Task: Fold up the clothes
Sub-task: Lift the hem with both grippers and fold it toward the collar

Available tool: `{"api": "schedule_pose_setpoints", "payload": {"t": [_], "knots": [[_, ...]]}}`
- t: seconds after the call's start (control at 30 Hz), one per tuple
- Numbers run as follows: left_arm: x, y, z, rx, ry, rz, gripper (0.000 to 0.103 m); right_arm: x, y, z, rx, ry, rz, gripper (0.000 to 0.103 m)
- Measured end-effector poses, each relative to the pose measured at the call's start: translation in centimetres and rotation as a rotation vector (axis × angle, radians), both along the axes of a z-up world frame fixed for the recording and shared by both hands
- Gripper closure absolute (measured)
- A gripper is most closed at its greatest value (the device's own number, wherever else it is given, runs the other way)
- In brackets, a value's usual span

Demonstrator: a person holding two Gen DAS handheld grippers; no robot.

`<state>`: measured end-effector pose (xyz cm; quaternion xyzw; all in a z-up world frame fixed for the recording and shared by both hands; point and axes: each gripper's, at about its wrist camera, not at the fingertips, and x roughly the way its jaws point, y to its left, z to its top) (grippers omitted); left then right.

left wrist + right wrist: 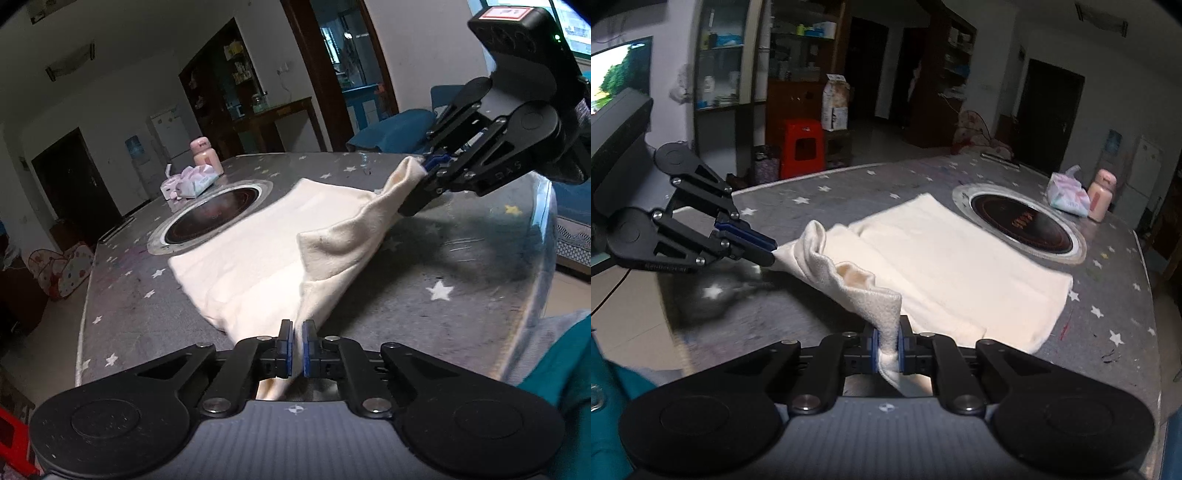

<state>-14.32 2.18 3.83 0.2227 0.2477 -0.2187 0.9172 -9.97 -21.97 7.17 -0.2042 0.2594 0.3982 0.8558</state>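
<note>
A cream garment [251, 254] [953, 269] lies partly folded on the grey star-patterned table [424, 317] [798, 314]. My left gripper [297, 332] [772, 248] is shut on one near corner of the garment, with cloth pinched between its blue pads. My right gripper [888, 345] [424, 173] is shut on the other near corner. Both corners are lifted off the table, and the edge between them hangs in a loose sagging fold. The far part of the garment rests flat.
A round black cooktop [214, 221] [1023, 225] is set into the table beside the garment. Behind it stand a tissue pack [188, 182] [1067, 197] and a pink bottle [207, 155] [1102, 195]. A teal sleeve [561, 373] is at the near edge.
</note>
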Motion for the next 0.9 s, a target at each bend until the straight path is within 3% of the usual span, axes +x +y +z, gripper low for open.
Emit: {"api": "schedule_pose_setpoints", "payload": {"t": [0.17,0.27,0.37,0.43,0.5,0.77,0.9], "knots": [[-2.8,-0.2,0.6,-0.014,-0.018,-0.038,0.098,-2.9,-0.8,1.4,0.0,0.015,0.027,0.095],[-3.9,-0.5,0.3,-0.02,-0.023,-0.05,0.092,-4.3,-1.2,1.9,0.004,0.02,0.022,0.095],[-4.8,-1.1,-0.2,-0.006,-0.036,-0.055,0.074,-5.0,-1.4,2.2,0.018,0.021,0.01,0.095],[-5.4,-1.5,-0.5,0.014,-0.066,-0.06,0.052,-5.2,-1.4,2.3,0.021,0.019,0.002,0.095],[-5.9,-1.7,-0.7,0.023,-0.091,-0.066,0.045,-5.4,-1.4,2.4,0.023,0.015,-0.005,0.095],[-5.4,-3.2,-3.1,0.067,-0.081,-0.041,0.047,-6.0,-1.2,2.8,0.018,-0.005,-0.016,0.095],[-5.3,-3.3,-3.7,0.091,-0.084,-0.047,0.084,-6.4,-1.6,2.9,0.02,-0.01,-0.019,0.095]]}}
